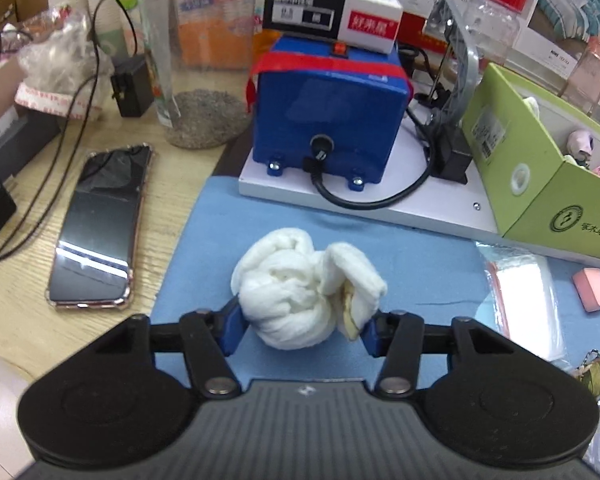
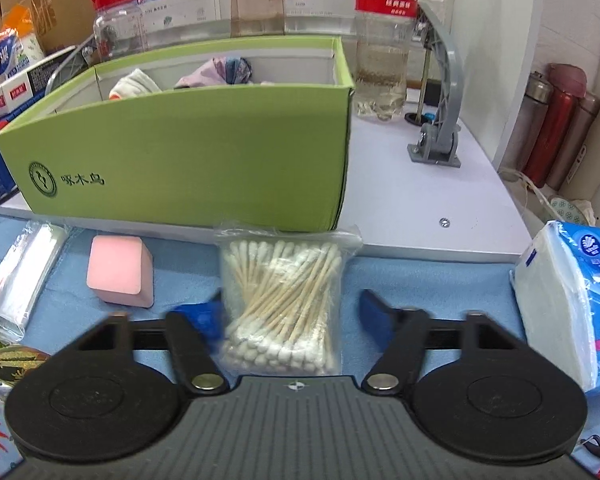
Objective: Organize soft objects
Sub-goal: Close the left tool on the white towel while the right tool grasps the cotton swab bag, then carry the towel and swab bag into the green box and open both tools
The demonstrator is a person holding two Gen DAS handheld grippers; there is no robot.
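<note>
My left gripper [image 1: 305, 326] is shut on a balled white sock [image 1: 304, 288] that rests on the blue mat [image 1: 420, 264]. My right gripper [image 2: 290, 316] is open around a clear bag of cotton swabs [image 2: 286, 304] lying on the mat, with its blue pads on either side. The green cardboard box [image 2: 188, 148] stands behind the bag on a white board and holds several soft items; it also shows in the left wrist view [image 1: 540, 184]. A pink sponge [image 2: 120, 276] lies left of the swabs and also shows in the left wrist view [image 1: 592, 290].
A blue device [image 1: 332, 108] with a black cable sits behind the sock. A phone [image 1: 100, 228] lies on the wooden desk to the left. A tissue pack [image 2: 572, 304] is right of the right gripper. A clear plastic packet [image 2: 16, 284] lies at left. Bottles stand behind the box.
</note>
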